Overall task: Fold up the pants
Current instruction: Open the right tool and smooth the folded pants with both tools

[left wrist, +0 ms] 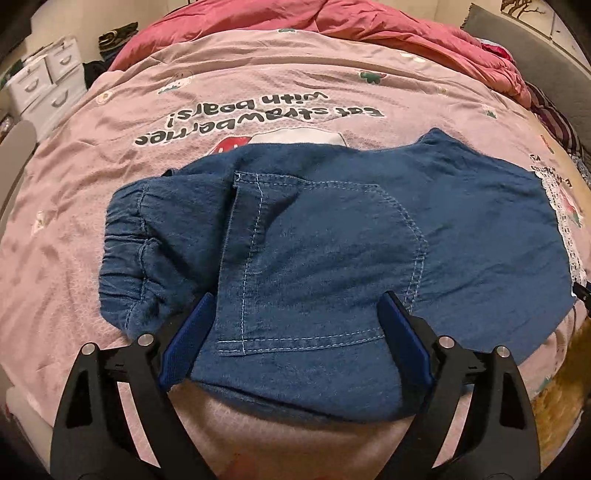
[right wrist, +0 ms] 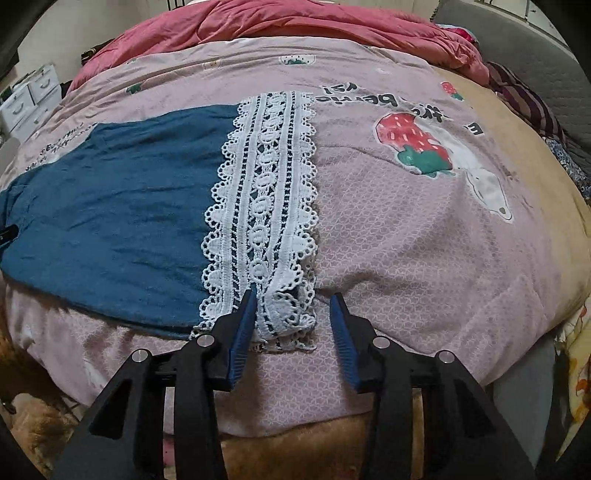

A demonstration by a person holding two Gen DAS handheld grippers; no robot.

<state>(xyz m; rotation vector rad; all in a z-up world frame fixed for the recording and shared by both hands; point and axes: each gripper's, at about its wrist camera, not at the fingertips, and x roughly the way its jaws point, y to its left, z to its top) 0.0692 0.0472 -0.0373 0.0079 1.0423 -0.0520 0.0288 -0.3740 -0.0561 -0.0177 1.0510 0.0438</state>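
Blue denim pants (left wrist: 332, 236) lie flat on the pink bedspread (left wrist: 110, 155), waistband to the left, a back pocket (left wrist: 317, 258) facing up. My left gripper (left wrist: 295, 306) is open, its fingers straddling the near edge of the pocket area. The leg end has a white lace hem (right wrist: 262, 206) shown in the right wrist view, next to the blue leg cloth (right wrist: 122, 206). My right gripper (right wrist: 293, 299) is open over the near corner of the lace hem, one finger on the lace, the other over the bedspread (right wrist: 424, 240).
A red quilt (left wrist: 369, 26) is bunched at the far side of the bed. White drawers (left wrist: 44, 81) stand at the far left. A grey headboard (right wrist: 517, 33) and striped cloth (right wrist: 524, 99) are at the right. The bed's near edge runs just below both grippers.
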